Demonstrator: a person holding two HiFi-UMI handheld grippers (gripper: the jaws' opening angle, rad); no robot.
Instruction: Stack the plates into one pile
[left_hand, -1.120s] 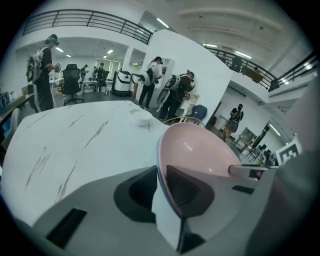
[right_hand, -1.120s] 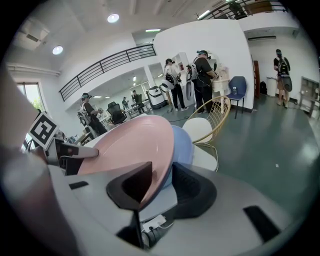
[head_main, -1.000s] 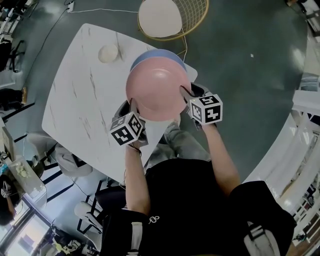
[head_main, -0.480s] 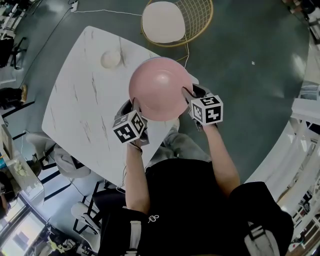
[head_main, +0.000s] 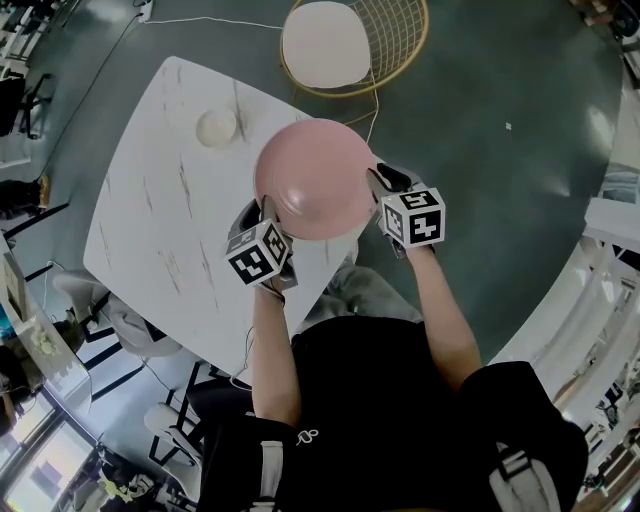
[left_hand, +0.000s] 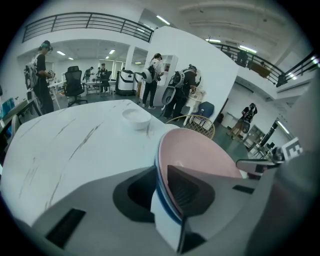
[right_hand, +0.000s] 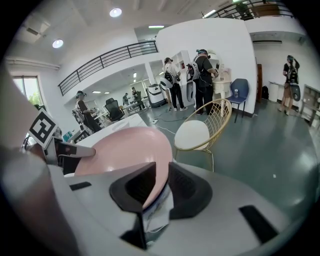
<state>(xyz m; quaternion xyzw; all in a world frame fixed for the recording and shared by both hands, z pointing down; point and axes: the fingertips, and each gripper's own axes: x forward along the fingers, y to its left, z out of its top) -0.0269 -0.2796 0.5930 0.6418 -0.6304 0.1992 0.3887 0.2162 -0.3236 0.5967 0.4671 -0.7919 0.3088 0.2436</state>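
A pink plate (head_main: 315, 178) hangs low over the near right corner of the white marble table (head_main: 160, 200), and I hold it from both sides. In the left gripper view it lies nested in a blue plate (left_hand: 161, 202), of which only the rim shows. My left gripper (head_main: 266, 210) straddles both rims (left_hand: 162, 172), its inner pad on the pink plate (left_hand: 200, 150), and its jaws are opening slightly. My right gripper (head_main: 378, 180) is closing with the pink rim (right_hand: 122, 152) between its jaws (right_hand: 162, 172). The blue plate is hidden in the head view.
A small white bowl (head_main: 216, 127) sits further back on the table. A wire chair with a white seat (head_main: 340, 40) stands just beyond the far edge. The person's legs are under the near edge. People and office chairs stand far behind.
The pink plate has moved slightly away and down with both grippers. One second ago the blue plate's far rim showed behind it; now the pink plate covers it fully.
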